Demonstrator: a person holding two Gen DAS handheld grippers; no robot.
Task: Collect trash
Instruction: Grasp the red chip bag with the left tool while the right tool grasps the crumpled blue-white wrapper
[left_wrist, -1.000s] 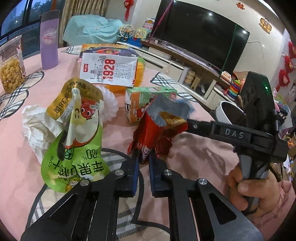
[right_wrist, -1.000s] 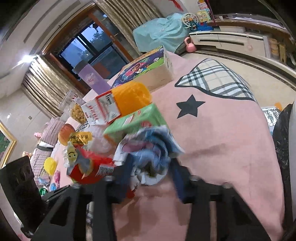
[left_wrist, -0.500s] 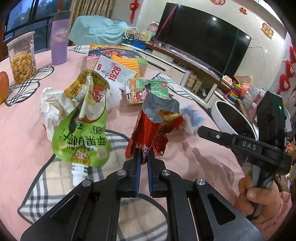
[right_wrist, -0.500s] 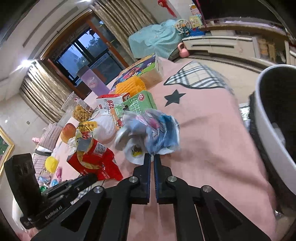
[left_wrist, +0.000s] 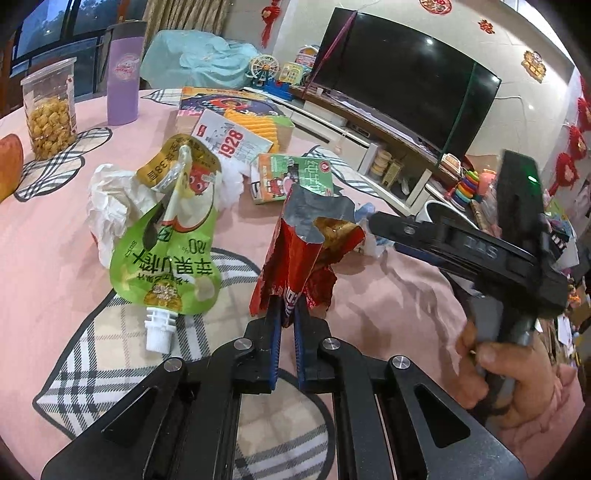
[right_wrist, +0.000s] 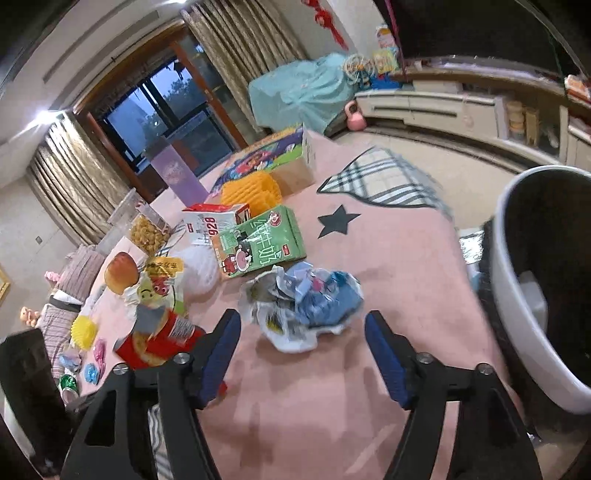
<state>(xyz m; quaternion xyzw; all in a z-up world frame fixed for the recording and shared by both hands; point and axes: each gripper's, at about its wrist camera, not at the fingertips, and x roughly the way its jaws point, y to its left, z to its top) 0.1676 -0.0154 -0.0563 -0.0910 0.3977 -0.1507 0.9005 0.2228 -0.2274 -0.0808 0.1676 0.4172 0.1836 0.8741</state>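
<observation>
Right wrist view showed the main change: your right gripper (right_wrist: 301, 326) had just been opening its jaws, and they stood spread wide with nothing pressed between the pads. Half a second before, the same jaws were pressed together right under the crumpled blue-and-white wrapper (right_wrist: 304, 304); now that wrapper lay free on the pink tabletop (right_wrist: 388, 258), just ahead of the fingertips and roughly in line with the gap between them. So you had let it go, or lost it, short of the white bin (right_wrist: 517, 295), which stood at the right edge of the tabletop with its dark opening in view. I judged this piece as not yet collected, and a new grip on it was needed.

Your left gripper (left_wrist: 286, 314) had changed nothing: its jaws were pinching the bottom edge of the torn red snack bag (left_wrist: 295, 251), which stood up from the pads with its open silver mouth on top, as it did a second ago. The bag was lifted clear enough to carry, I think, but it was not over the bin.

More trash waited on the tabletop: the green juice pouch (left_wrist: 170, 258) leaning on a white crumpled paper (left_wrist: 107, 199), and the green milk carton (right_wrist: 258, 243) beside the wrapper.
</observation>
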